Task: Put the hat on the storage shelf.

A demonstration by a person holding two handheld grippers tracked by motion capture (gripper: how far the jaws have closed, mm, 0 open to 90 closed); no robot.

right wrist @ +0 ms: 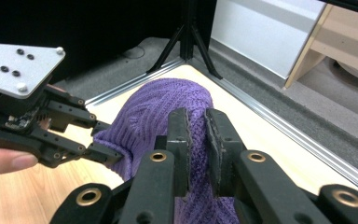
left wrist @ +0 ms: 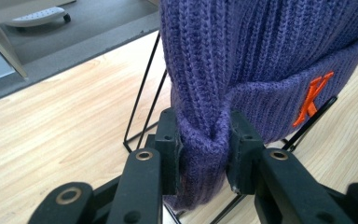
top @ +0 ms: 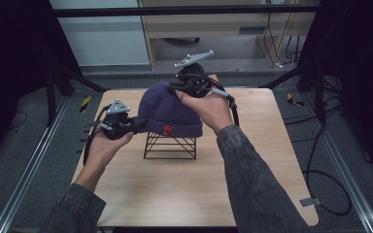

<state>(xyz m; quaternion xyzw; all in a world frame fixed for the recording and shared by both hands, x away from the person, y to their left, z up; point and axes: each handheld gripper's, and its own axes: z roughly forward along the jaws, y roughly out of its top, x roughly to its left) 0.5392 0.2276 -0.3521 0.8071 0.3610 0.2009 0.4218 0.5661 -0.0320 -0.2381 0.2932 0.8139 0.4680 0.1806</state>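
A purple knitted beanie (top: pixel 167 110) with an orange letter K (left wrist: pixel 312 98) on its cuff sits over a black wire stand (top: pixel 170 146) in the middle of the wooden table (top: pixel 257 165). My left gripper (top: pixel 138 126) is at the hat's left side, shut on the folded cuff (left wrist: pixel 204 140), and the knit bunches between its jaws. My right gripper (top: pixel 176 90) comes in from the far side and is shut on a pinch of the crown (right wrist: pixel 196 123). The right gripper view shows the beanie (right wrist: pixel 154 112) and the left gripper (right wrist: pixel 109 140) holding its edge.
Black tripod legs (top: pixel 73 77) stand off the table's far left corner, and another set (top: pixel 291 75) off the far right. A light wood cabinet (top: pixel 223 24) stands beyond the table. Cables (top: pixel 320 174) trail on the floor at the right. Bare tabletop lies in front of the stand.
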